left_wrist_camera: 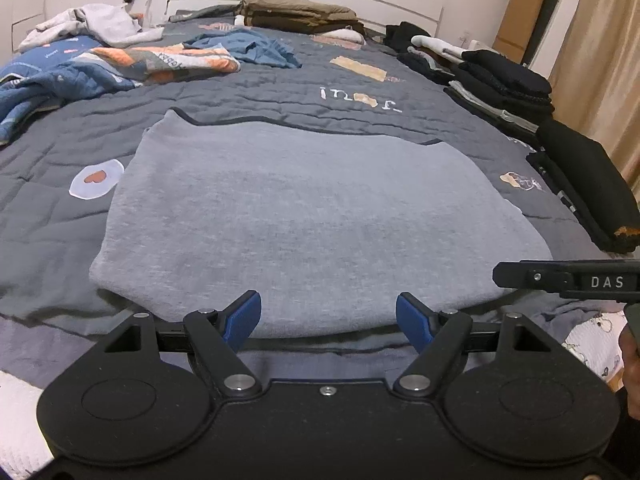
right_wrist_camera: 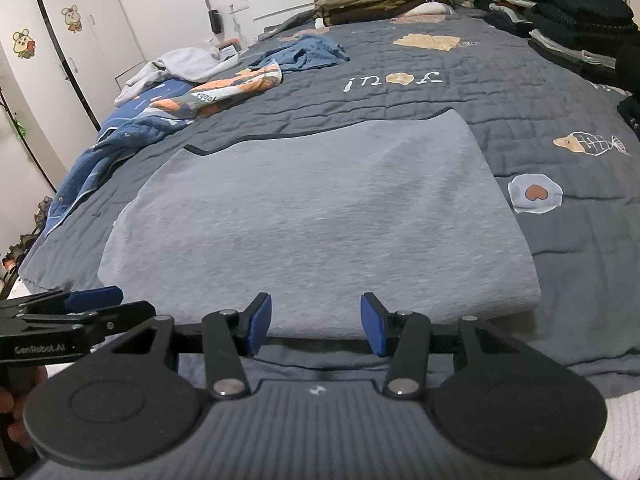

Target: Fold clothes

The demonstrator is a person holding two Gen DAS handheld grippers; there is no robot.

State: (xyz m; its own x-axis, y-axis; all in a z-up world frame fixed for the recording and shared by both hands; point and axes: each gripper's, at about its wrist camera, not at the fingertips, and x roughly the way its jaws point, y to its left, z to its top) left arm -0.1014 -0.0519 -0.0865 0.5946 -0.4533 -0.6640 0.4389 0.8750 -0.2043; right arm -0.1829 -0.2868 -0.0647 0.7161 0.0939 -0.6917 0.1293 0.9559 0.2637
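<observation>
A grey garment lies folded flat into a rough rectangle on the dark grey quilt, with a dark trim along its far edge. My left gripper hovers at its near edge, blue pads apart, nothing pinched between them. In the right wrist view the same grey garment spreads ahead, and my right gripper sits open at its near edge, also with nothing between the pads. Each gripper shows in the other's view: the right gripper at the right side, the left gripper at the left.
Stacks of folded dark clothes line the bed's right side, and a brown folded pile sits by the headboard. Loose blue clothes, a white hoodie and a patterned blanket lie at the far left. White wardrobes stand beyond.
</observation>
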